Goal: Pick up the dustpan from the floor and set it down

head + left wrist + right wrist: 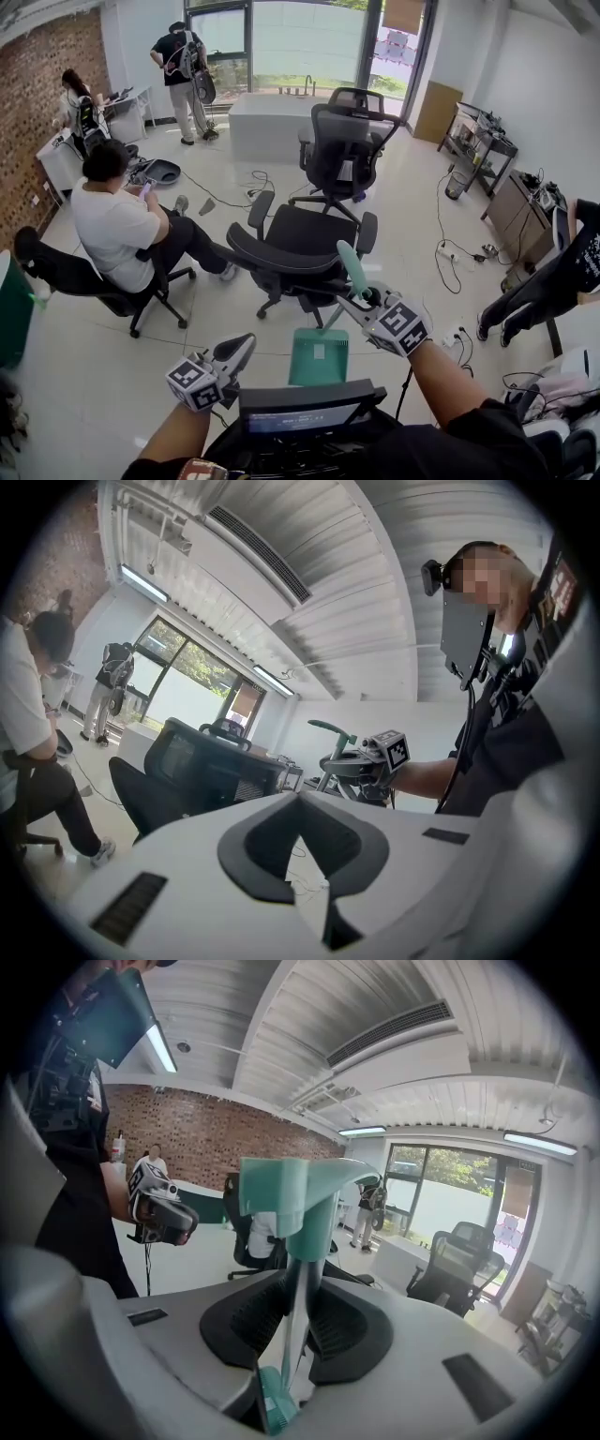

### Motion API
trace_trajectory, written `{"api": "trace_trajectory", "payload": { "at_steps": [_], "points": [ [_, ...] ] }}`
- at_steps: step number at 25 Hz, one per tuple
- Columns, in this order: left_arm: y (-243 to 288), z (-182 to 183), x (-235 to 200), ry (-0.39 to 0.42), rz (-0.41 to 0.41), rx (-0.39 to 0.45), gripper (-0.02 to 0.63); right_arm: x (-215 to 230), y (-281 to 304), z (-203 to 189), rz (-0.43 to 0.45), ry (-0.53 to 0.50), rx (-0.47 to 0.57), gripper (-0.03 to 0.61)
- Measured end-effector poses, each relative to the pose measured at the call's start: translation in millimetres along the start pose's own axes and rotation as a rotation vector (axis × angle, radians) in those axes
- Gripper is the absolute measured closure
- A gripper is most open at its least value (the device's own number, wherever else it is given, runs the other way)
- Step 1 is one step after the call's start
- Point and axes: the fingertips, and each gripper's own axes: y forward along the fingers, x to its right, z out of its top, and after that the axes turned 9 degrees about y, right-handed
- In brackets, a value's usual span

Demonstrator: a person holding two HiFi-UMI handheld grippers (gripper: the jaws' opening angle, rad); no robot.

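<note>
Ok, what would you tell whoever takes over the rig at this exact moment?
Left gripper: jaws together, nothing between them, off to the side of the job.
Right gripper: shut on the long handle of the green dustpan, which stands upright just in front of the black office chair.
Done: the handle is gripped.
Unclear: whether the pan is clear of the floor.
Left: probably carry it to its spot, set it down and open the right jaws.
</note>
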Motion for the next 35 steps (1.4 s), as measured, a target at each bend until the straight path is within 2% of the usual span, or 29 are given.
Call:
{"api": "trace_trajectory", "payload": {
  "at_steps": [21, 29, 35],
  "points": [
    [8, -22, -25, -0.037, 0.003, -0.026, 0.606, 11, 37, -42, 0.012, 0.027, -0.044, 0.477],
    [32, -55, -39, -0.078, 0.017, -0.07, 0.606, 26, 75, -101, 0.056, 0.05, -0.082, 0.476],
    [73, -95, -43, -0.115, 0.021, -0.155, 0.606, 54, 107, -177, 0.087, 0.069, -0.121, 0.479]
  ]
}}
